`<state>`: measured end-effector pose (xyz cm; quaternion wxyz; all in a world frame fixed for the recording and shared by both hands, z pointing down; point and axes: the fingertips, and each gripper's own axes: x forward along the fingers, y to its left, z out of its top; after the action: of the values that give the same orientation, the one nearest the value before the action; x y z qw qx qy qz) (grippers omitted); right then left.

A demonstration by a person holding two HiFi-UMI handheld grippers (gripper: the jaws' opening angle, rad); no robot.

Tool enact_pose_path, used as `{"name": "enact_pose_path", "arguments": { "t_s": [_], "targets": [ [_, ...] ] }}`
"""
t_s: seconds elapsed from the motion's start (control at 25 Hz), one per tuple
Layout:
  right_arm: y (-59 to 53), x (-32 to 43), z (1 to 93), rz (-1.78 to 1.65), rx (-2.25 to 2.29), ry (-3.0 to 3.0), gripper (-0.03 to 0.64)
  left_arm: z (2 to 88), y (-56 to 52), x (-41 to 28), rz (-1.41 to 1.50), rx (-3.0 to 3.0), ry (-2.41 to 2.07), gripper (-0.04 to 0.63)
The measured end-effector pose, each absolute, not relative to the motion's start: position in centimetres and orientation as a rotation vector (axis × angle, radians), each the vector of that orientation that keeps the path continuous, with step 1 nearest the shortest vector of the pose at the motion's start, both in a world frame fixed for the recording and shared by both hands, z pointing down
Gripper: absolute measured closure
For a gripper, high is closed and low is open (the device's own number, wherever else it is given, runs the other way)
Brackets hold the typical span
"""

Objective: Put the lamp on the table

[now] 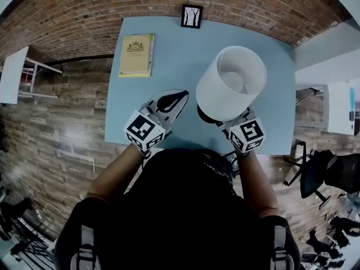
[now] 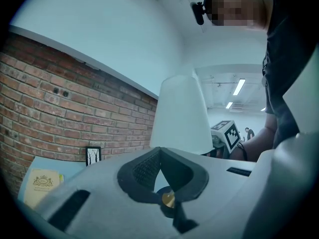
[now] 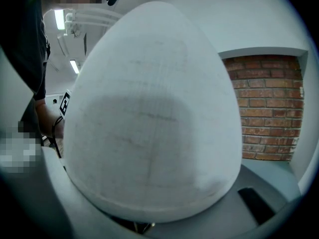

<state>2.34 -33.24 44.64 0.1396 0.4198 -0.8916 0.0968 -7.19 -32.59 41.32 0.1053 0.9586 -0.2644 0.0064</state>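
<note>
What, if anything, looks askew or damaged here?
Nothing stands out. The white-shaded lamp looks intact, gripped low by the right tool; the yellow book lies flat and the small black-framed picture stands at the back edge of the blue table.

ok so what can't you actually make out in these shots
- Right gripper jaws and their hold on the lamp: covered by the lamp's shade in both the head view and the right gripper view.
- Lamp base: only a dark sliver shows under the shade in the head view, so contact with the table is unclear.
- Book cover print: too small, head view.
- Framed picture: too small for detail.
</note>
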Motion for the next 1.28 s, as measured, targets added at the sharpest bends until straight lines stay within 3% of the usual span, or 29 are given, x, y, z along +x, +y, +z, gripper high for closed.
{"name": "enact_pose_path", "arguments": {
  "t_s": [1.08, 1.28],
  "targets": [
    [-41.9, 6.5, 58.2, 0.434, 1.174, -2.538, 0.491, 56.5, -39.5, -2.0, 0.337, 2.773, -0.784, 0.586],
    [-42.2, 7.0, 59.8, 0.432, 1.165, -2.550, 0.491, 57.5, -39.9, -1.4, 0.285, 2.693, -0.781, 0.586]
  ]
}}
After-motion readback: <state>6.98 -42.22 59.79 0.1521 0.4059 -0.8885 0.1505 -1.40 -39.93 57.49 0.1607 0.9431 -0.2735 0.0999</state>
